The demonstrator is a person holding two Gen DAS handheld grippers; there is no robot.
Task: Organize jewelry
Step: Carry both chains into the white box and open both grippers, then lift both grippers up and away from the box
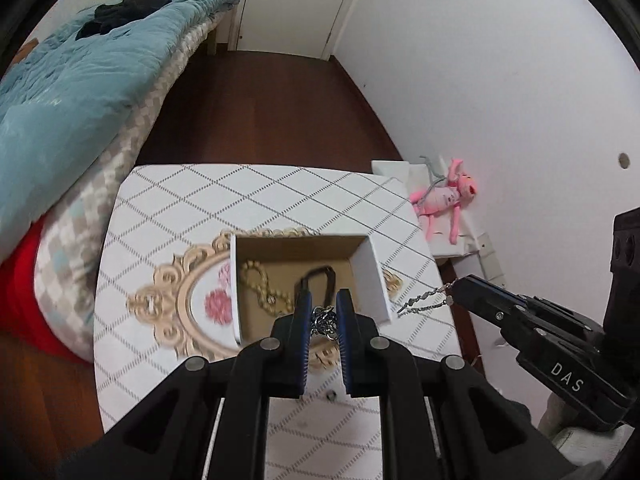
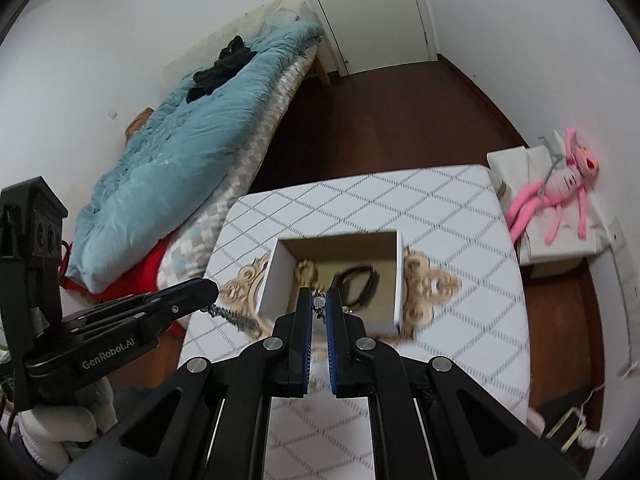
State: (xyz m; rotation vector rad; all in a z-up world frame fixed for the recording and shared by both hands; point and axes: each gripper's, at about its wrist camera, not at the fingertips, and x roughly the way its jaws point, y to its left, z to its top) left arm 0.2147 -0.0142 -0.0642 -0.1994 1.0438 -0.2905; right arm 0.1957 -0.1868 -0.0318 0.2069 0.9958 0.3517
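An open white box (image 1: 377, 276) (image 2: 269, 276) with a brown inside stands on the table; a gold bead necklace (image 1: 260, 286) (image 2: 306, 270) and a black band (image 1: 320, 276) (image 2: 360, 280) lie in it. A silver chain (image 1: 424, 305) (image 2: 230, 315) hangs above the table between both grippers. My left gripper (image 1: 324, 304) (image 2: 212, 289) is shut on one bunched end of it, over the box's near edge. My right gripper (image 2: 319, 301) (image 1: 451, 293) is shut on the other end, also above the box's near side.
The table (image 1: 240, 200) (image 2: 440, 220) has a white diamond-pattern cover with a gold ornate frame print. A bed with a blue duvet (image 1: 72, 80) (image 2: 180, 152) runs along the left. A pink plush toy (image 1: 444, 200) (image 2: 560, 192) lies on a white stand at the right.
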